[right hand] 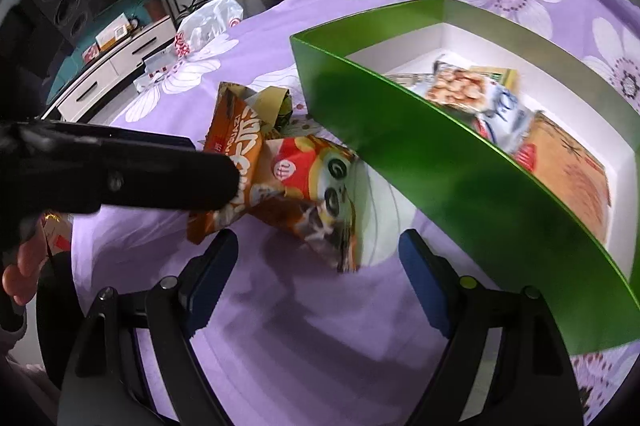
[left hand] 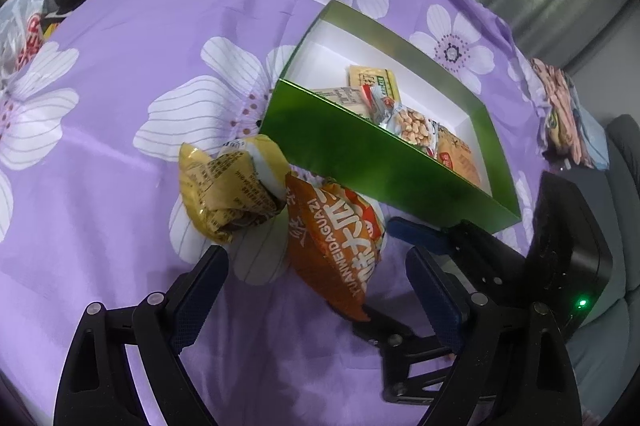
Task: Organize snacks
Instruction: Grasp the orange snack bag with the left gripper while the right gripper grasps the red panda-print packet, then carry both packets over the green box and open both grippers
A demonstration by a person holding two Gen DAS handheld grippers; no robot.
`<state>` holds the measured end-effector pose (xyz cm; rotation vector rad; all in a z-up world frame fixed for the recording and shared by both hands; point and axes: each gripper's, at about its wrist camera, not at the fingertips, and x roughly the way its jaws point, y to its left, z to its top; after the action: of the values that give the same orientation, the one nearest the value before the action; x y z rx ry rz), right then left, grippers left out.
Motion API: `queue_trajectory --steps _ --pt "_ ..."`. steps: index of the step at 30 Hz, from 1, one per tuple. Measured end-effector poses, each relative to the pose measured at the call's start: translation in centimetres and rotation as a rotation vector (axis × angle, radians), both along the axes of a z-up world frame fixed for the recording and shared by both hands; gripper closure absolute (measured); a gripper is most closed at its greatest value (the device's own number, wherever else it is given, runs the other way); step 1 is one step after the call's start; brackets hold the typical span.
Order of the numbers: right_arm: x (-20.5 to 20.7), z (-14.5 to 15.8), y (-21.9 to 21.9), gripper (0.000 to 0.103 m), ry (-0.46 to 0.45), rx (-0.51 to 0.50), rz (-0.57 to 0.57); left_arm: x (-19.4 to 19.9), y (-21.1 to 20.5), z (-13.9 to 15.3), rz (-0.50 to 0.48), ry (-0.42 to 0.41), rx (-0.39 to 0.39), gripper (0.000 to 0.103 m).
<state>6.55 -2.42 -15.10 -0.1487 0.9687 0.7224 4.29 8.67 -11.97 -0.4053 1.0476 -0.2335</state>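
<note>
Both my grippers are empty, jaws apart. Left gripper (left hand: pixel 316 290) hangs over the orange pack (left hand: pixel 332 246), which lies between its fingers but isn't clamped. Right gripper (right hand: pixel 316 266) is low over the cloth (right hand: pixel 300 338), right at the near corner of the panda pack (right hand: pixel 320 198); no grip there either.

Green box (left hand: pixel 360 150) sits on the cloth just past the loose snacks. Several packets are already inside: a peanut pack (left hand: pixel 414 124), tan sachets, a big brown one. Three are still out, bunched against the box's near wall: the yellow pack (left hand: pixel 228 190), the orange pack, the panda pack.

Step, as I read it: mid-task, reaching for the next loose snack. Roughly half done.

Next move: drop the left jaws around the orange pack and close on its puffy middle, not the slippery seam. Lift clear over the tall near wall, release inside. The packs overlap, so neighbours may drag along. The two grippers are close; watch for a clash.
</note>
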Motion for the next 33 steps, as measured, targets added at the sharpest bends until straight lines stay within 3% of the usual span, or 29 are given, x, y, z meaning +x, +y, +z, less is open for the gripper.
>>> queue_trajectory --steps 2,4,7,12,18,33 --pt "0.3 -0.2 0.4 0.021 0.011 0.006 0.012 0.1 0.0 -0.1 -0.001 -0.003 0.002 0.016" --pt "0.5 -0.3 0.7 0.022 0.021 0.021 0.028 0.3 0.0 -0.2 0.001 -0.006 -0.004 0.034" --pt "0.4 -0.3 1.2 0.034 0.028 0.034 0.049 0.7 0.1 -0.7 0.0 0.001 -0.007 0.049" --pt "0.8 -0.4 1.4 0.06 0.036 0.031 0.032 0.6 0.3 -0.6 0.0 -0.029 -0.012 0.054" --pt "0.6 -0.3 0.9 0.075 0.039 0.045 0.013 0.3 0.1 -0.1 -0.025 -0.055 -0.016 0.059" --pt "-3.8 3.6 -2.1 0.079 -0.055 0.072 -0.079 -2.8 -2.7 4.0 -0.123 -0.145 -0.04 0.06"
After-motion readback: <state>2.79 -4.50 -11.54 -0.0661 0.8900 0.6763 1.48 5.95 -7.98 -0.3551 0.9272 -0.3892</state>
